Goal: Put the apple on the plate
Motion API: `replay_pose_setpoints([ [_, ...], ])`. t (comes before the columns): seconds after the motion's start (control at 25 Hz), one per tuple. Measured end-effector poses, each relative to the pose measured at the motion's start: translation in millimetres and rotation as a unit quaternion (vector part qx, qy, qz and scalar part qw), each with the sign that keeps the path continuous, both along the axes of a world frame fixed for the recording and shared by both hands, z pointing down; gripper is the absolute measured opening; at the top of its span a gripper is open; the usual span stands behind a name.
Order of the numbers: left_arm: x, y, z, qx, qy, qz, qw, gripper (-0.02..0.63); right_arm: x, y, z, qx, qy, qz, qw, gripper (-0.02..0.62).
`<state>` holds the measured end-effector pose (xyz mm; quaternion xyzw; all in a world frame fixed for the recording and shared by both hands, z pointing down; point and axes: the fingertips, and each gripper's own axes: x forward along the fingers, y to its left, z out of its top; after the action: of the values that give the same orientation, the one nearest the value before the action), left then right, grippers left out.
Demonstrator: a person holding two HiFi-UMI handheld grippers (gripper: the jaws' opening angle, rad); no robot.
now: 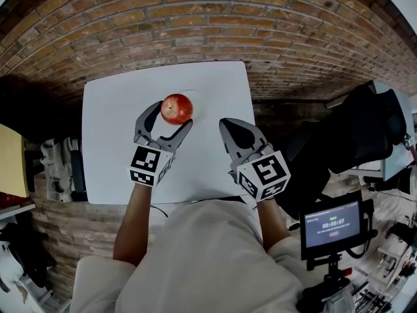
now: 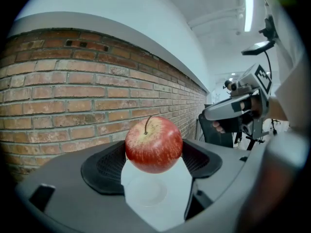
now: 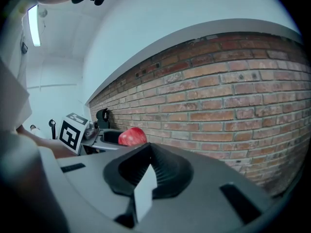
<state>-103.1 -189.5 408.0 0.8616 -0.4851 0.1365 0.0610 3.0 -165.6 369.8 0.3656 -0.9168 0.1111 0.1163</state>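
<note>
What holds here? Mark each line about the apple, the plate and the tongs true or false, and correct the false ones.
1. The left tongs grip the apple. True.
2. The right tongs hold a second apple. False: they are shut and empty, off to the side of the apple.
3. The table is white. True.
4. The apple is green. False: it is red, with a short stem on top.
5. The plate is dark blue. False: it is white and hard to tell from the table top.
6. The wall behind the table is brick. True.
</note>
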Motion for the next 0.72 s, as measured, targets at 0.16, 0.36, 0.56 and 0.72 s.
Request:
replay_pose_setpoints([
  [0.16,-4,-11,10,-0.003,0.0,0.002,1.0,0.364,-1,-9,6,-0.005,0.003,0.003,1.0,0.002],
  [0.36,-3,-22,23,-0.001,-0.002,0.017,0.9998,0.364,2,-14,14,-0.013,0.008,0.01,1.0,0.002],
  [0.56,2,-34,45,-0.029,-0.019,0.026,0.9991,0.364,13,-23,23,-0.022,0.011,0.018,1.0,0.002],
  [0.72,4,-45,53,-0.029,0.002,0.03,0.9991,0.364,16,-28,30,-0.03,0.012,0.021,0.999,0.002],
])
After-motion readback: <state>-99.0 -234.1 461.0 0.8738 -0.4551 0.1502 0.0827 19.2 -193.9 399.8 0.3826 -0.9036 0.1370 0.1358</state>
